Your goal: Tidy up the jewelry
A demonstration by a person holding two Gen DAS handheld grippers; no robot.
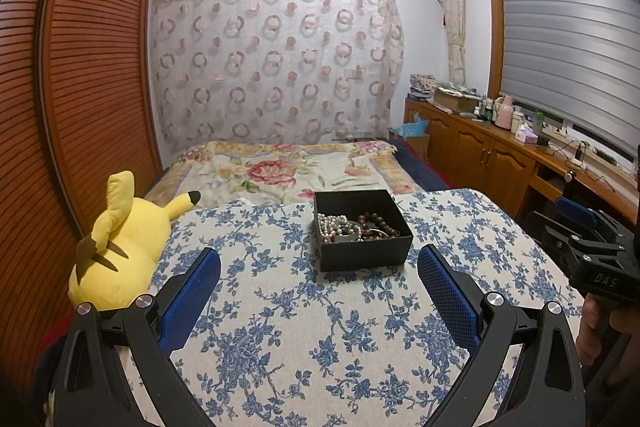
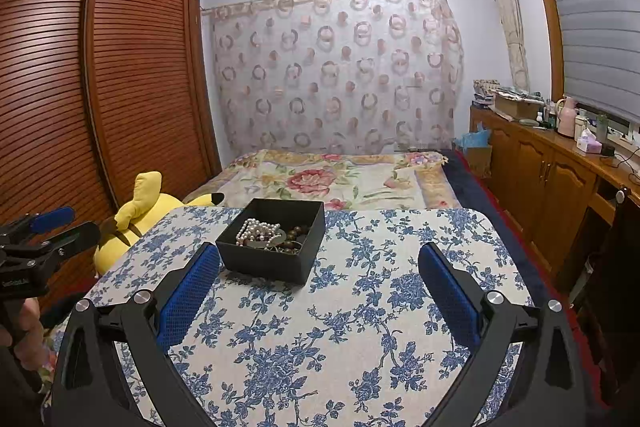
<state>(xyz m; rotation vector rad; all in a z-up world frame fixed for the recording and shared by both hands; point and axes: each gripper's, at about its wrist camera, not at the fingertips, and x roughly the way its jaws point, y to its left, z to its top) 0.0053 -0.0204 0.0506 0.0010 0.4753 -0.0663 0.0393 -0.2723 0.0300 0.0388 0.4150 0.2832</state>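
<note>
A black open box (image 1: 362, 253) stands on a table with a blue floral cloth (image 1: 280, 327). It holds a white pearl strand (image 1: 334, 223) and dark brown bead strands (image 1: 380, 223). My left gripper (image 1: 319, 263) is open and empty, hovering just in front of the box. In the right wrist view the box (image 2: 268, 261) sits ahead and to the left, with pearls (image 2: 258, 229) inside. My right gripper (image 2: 319, 263) is open and empty, to the right of the box. Each gripper shows at the edge of the other's view, the right one (image 1: 592, 255) and the left one (image 2: 36, 247).
A yellow plush toy (image 1: 120, 243) lies at the table's left edge. A bed with a floral quilt (image 1: 288, 171) lies beyond the table. A louvred wooden wardrobe (image 1: 72, 107) stands left, and wooden cabinets (image 1: 488, 155) with clutter stand right.
</note>
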